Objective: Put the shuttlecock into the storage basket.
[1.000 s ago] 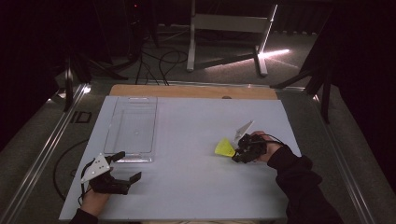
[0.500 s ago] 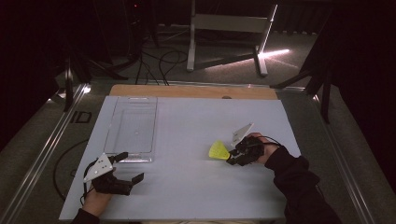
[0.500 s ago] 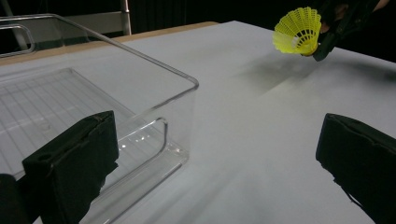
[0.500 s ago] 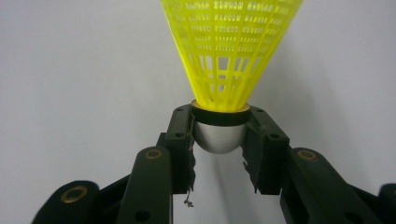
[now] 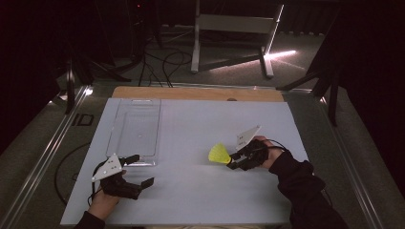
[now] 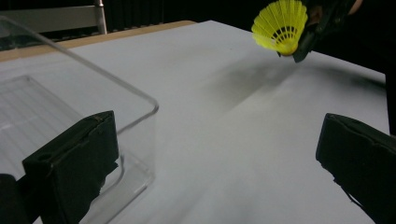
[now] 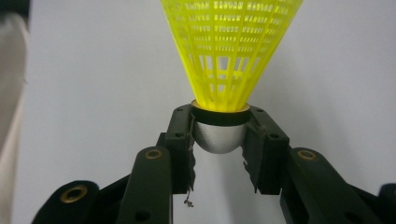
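A yellow plastic shuttlecock (image 5: 219,153) with a silver cap hangs just above the white table, right of centre. My right gripper (image 5: 234,162) is shut on it, and in the right gripper view the two pads (image 7: 182,140) clamp the silver cap of the shuttlecock (image 7: 229,51), whose skirt points away. My left gripper (image 5: 141,169) rests open near the table's front left with nothing between its fingers (image 6: 70,163). A clear plastic tray (image 5: 136,131) lies flat just beyond it, its near corner (image 6: 140,107) close to the left jaw. Far off in the left gripper view the shuttlecock (image 6: 280,25) hangs.
The white table top (image 5: 191,191) has a wooden strip (image 5: 196,93) along its far edge. Metal rails (image 5: 43,162) run down both sides. A metal stand (image 5: 229,33) and cables lie on the dark floor behind.
My right gripper has carried the shuttlecock a little to the left and toward the front. The left gripper has stayed in place.
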A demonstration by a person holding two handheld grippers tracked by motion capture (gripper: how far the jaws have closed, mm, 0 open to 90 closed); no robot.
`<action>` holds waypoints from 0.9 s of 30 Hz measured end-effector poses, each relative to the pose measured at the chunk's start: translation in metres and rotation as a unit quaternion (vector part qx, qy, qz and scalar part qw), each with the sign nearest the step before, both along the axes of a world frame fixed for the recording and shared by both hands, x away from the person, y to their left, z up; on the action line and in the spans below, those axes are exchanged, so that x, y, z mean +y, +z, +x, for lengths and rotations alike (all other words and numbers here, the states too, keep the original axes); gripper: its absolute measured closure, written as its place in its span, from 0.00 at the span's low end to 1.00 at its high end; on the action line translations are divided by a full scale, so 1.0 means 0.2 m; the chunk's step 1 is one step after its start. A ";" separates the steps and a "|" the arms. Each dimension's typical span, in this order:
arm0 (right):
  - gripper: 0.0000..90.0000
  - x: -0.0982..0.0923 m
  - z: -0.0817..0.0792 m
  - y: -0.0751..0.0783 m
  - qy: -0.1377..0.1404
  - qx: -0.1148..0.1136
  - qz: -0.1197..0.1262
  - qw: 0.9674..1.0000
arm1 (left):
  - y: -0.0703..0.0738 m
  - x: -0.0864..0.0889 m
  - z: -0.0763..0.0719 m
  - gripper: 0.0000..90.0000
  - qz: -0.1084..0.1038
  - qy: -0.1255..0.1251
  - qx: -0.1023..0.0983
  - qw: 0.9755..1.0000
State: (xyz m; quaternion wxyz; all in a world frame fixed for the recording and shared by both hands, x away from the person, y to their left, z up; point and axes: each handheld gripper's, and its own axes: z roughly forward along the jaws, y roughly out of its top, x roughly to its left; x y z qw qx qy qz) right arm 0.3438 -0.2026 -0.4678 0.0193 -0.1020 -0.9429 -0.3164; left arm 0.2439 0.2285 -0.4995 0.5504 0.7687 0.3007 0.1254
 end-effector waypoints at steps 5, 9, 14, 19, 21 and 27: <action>0.73 0.00 0.00 0.03 -0.003 -0.006 -0.003 1.000 | 0.09 -0.03 0.03 0.00 0.016 -0.013 -0.010 1.000; 0.73 0.00 0.00 0.03 -0.003 -0.011 -0.006 1.000 | 0.18 -0.04 0.06 0.00 0.008 -0.030 -0.010 0.999; 0.73 -0.01 -0.01 0.04 -0.002 -0.024 -0.006 1.000 | 0.30 -0.09 0.12 0.00 0.025 -0.052 -0.003 0.998; 0.73 0.00 -0.02 0.05 0.004 -0.039 0.000 0.999 | 0.41 -0.17 0.16 0.00 0.030 -0.083 -0.005 0.996; 0.73 0.00 -0.02 0.05 0.009 -0.037 0.009 0.999 | 0.45 -0.21 0.18 0.00 0.033 -0.103 -0.005 0.994; 0.73 0.00 -0.02 0.05 0.012 -0.032 0.013 0.999 | 0.54 -0.35 0.22 0.00 0.093 -0.156 -0.009 0.983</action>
